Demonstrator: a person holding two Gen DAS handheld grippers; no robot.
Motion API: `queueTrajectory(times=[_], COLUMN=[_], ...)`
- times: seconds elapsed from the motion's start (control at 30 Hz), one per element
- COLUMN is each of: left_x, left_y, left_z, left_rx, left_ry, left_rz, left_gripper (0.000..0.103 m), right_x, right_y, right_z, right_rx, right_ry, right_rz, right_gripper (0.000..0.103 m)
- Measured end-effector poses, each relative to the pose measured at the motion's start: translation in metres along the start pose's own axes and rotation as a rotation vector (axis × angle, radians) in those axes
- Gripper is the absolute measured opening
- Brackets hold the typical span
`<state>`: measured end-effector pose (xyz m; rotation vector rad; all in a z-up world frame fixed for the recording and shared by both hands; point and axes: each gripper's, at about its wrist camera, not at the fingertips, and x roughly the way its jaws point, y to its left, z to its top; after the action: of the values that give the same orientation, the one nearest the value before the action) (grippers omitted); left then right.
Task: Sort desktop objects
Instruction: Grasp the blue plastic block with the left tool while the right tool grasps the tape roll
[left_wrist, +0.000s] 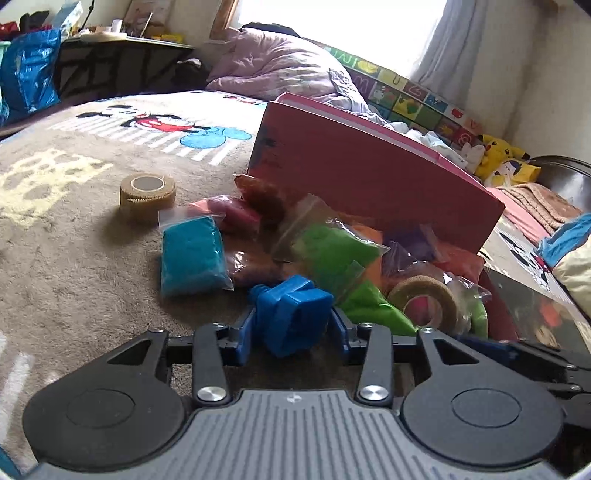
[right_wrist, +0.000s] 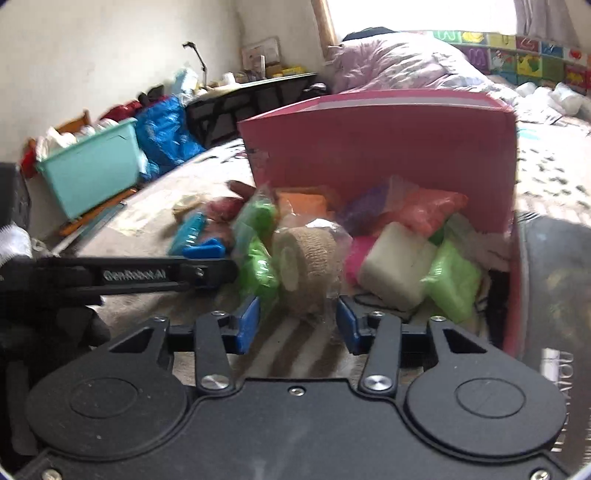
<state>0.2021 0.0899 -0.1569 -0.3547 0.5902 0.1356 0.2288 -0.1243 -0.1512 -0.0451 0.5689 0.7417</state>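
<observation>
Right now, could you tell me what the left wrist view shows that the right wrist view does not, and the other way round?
Only the left wrist view shows the left gripper closed on a blue plastic block, a turquoise bag lying flat on the blanket, and a yellow plush toy.

Only the right wrist view shows the right gripper around a tan bandage roll in a clear bag, a white block, and a teal bin.

Both show the pink box and green bags spilling from it.

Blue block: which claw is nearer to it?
Left. The left claw has the blue block between its pads, apparently gripped. The right claw sits farther right, around a tan tape roll.
</observation>
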Motion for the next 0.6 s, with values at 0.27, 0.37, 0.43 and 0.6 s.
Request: queueTrajectory(times=[0.27, 0.37, 0.43, 0.6], left_x=[0.0, -0.001, -0.003, -0.008], left_y=[-0.007, -0.008, -0.008, -0.012], left_z=[-0.004, -0.005, -0.005, -0.005], left_rx=[0.075, 0.092, 0.095, 0.092], left_ry=[-0.027, -0.021, -0.022, -0.034], left_rz=[0.016, 0.016, 0.019, 0.022], left_gripper=[0.052, 0.042, 0.041, 0.038], right_x=[0.008, 0.014, 0.018, 0.015], right_y=[-0.021, -0.027, -0.023, -0.019], right_z=[0.005, 0.004, 0.004, 0.005], right_rx=[0.109, 0.163, 0.141, 0.143], right_ry=[-0.029, -0.041, -0.036, -0.038], right_rz=[0.04, 0.107, 0.114, 0.139], right_gripper=[0.054, 0.053, 0.04, 0.029])
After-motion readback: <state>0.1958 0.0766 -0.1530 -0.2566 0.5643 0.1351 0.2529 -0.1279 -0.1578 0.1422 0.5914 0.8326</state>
